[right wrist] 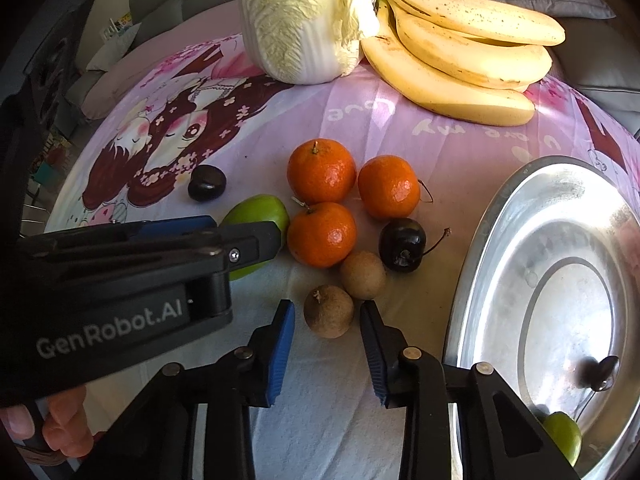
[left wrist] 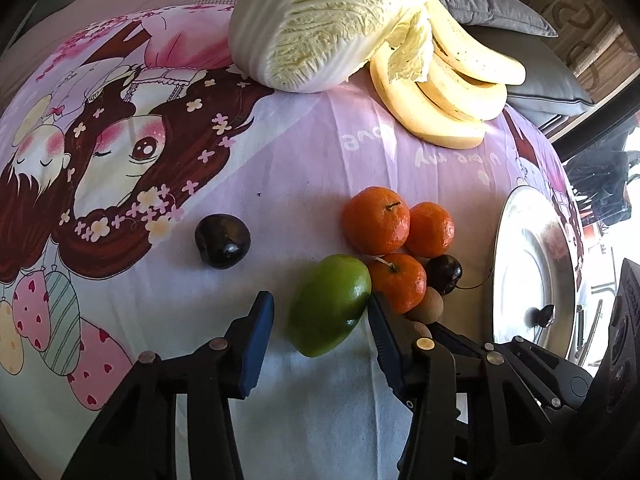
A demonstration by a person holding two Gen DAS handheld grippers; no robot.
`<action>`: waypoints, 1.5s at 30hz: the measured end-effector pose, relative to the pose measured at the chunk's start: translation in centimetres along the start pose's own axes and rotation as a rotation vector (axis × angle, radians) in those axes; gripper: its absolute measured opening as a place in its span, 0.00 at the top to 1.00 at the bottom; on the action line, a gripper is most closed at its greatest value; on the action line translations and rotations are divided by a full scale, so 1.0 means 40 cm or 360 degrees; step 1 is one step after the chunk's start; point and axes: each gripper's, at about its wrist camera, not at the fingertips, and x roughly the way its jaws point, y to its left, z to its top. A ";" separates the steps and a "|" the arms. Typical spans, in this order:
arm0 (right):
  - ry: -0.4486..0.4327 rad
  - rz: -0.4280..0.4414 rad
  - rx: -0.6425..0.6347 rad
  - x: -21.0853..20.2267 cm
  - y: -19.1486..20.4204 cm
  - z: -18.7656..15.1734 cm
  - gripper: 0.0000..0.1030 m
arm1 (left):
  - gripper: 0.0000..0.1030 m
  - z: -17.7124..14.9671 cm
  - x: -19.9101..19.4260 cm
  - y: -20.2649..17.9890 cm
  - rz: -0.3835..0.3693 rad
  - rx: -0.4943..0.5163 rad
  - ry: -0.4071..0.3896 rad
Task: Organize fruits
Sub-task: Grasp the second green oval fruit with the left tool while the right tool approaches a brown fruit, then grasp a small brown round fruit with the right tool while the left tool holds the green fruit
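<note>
A green fruit [left wrist: 330,310] lies on the pink cartoon cloth [left wrist: 304,152] between the fingers of my left gripper [left wrist: 320,300]. The right pad touches it, a gap shows at the left pad, so the gripper is open. My right gripper [right wrist: 327,307] straddles a brown longan [right wrist: 329,311] with thin gaps on both sides, also open. Three mandarins [right wrist: 321,170] cluster just beyond, with a stemmed dark cherry [right wrist: 402,244] and a second longan [right wrist: 363,274] beside them. To the right, a silver plate [right wrist: 480,240] holds a cherry [right wrist: 602,372] and a green fruit [right wrist: 562,436].
A dark round fruit [right wrist: 207,183] sits alone at the left. Bananas [right wrist: 460,52] and a napa cabbage [right wrist: 304,20] lie at the far side, grey cushions [left wrist: 500,12] behind. The left gripper's body [right wrist: 120,280] and a hand [right wrist: 60,428] fill the right wrist view's lower left.
</note>
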 end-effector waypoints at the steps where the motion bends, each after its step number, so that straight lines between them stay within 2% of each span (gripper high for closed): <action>1: -0.0001 0.0000 -0.0001 0.000 0.000 0.000 0.65 | 0.51 0.003 0.010 -0.006 0.0006 0.0005 0.0009; 8: -0.0003 0.0002 -0.0002 -0.001 0.001 0.000 0.65 | 0.61 0.015 0.019 -0.003 -0.0003 -0.0036 -0.0015; 13: -0.0002 0.0006 -0.0001 -0.001 0.003 -0.001 0.65 | 0.62 0.023 0.023 0.020 0.0012 -0.0087 -0.0019; 17: 0.0000 0.0009 -0.0004 0.000 0.005 -0.002 0.66 | 0.62 0.023 0.045 0.009 0.0062 -0.0042 0.0018; 23: -0.0002 0.0010 -0.0008 -0.001 0.008 -0.002 0.70 | 0.63 0.021 0.049 0.011 0.0065 -0.0049 0.0002; 26: -0.0008 0.0012 -0.0018 -0.006 0.008 -0.002 0.74 | 0.63 0.015 0.029 0.019 0.0083 -0.0080 -0.0023; 33: -0.0020 0.0031 -0.0031 -0.012 0.010 -0.003 0.74 | 0.63 0.011 0.014 0.035 0.0097 -0.0104 -0.0053; 39: -0.0104 0.0065 -0.0018 -0.051 0.005 -0.005 0.74 | 0.63 0.015 -0.034 0.034 0.0095 -0.0112 -0.0118; 45: -0.0130 0.0074 -0.0020 -0.069 0.008 -0.003 0.74 | 0.63 0.011 -0.071 0.024 0.0098 -0.0092 -0.0168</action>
